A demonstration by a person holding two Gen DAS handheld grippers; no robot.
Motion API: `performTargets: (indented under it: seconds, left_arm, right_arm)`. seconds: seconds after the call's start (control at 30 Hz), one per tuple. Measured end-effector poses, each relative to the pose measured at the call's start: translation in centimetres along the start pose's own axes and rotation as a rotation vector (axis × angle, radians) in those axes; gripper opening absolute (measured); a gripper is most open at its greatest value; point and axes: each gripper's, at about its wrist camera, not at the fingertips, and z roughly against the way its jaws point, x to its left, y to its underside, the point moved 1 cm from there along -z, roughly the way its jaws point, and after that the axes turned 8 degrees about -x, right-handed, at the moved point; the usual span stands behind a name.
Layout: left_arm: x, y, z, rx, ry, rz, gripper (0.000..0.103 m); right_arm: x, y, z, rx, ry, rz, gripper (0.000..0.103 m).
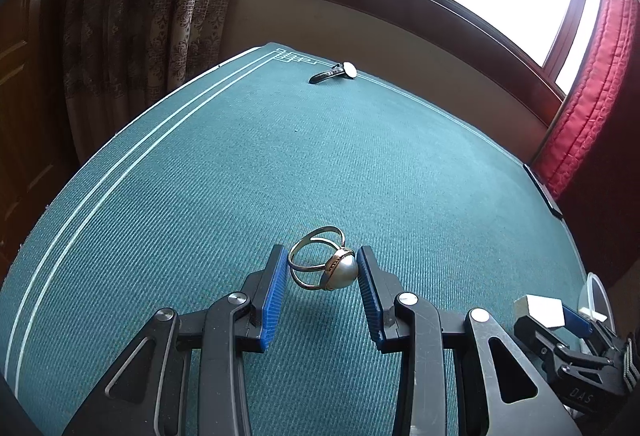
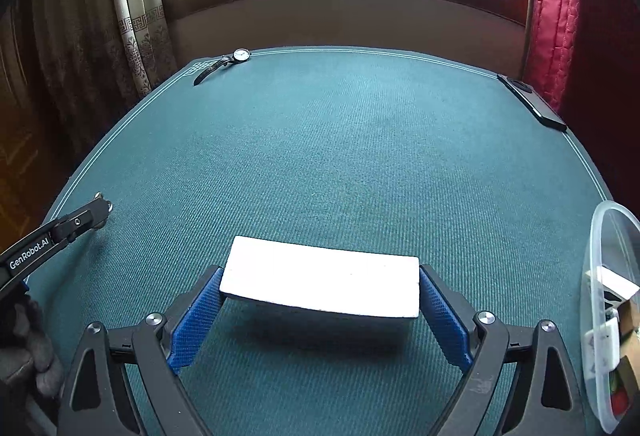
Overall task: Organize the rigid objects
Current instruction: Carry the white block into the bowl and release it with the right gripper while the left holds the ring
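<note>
A gold ring with a large pearl (image 1: 326,268) sits between the blue pads of my left gripper (image 1: 321,251), which is shut on it; the band touches the left pad and the pearl the right one. My right gripper (image 2: 320,270) is shut on a white rectangular block (image 2: 320,276), held a little above the green table mat (image 2: 340,156), with its shadow underneath. The left wrist view shows the right gripper (image 1: 554,316) with the block (image 1: 538,310) at the lower right. The right wrist view shows the left gripper (image 2: 102,203) at the far left.
A wristwatch with a dark strap (image 1: 334,71) (image 2: 226,63) lies at the mat's far corner. A dark flat device (image 2: 532,102) rests on the right edge. A clear plastic container (image 2: 612,316) holding several small items stands at the near right. Curtains and a window lie beyond.
</note>
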Motion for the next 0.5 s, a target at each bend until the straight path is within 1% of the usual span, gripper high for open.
performTargets:
  seconds: [0.3, 0.5]
  left_arm:
    - [-1.3, 0.8, 0.3, 0.017, 0.014, -0.036, 0.037]
    - [-2.1, 1.7, 0.8, 0.041, 0.031, -0.049, 0.037]
  right_arm:
    - [-3.3, 0.4, 3.5, -0.056, 0.039, -0.056, 0.095]
    - [-6.1, 1.0, 5.7, -0.086, 0.089, -0.098, 0.095]
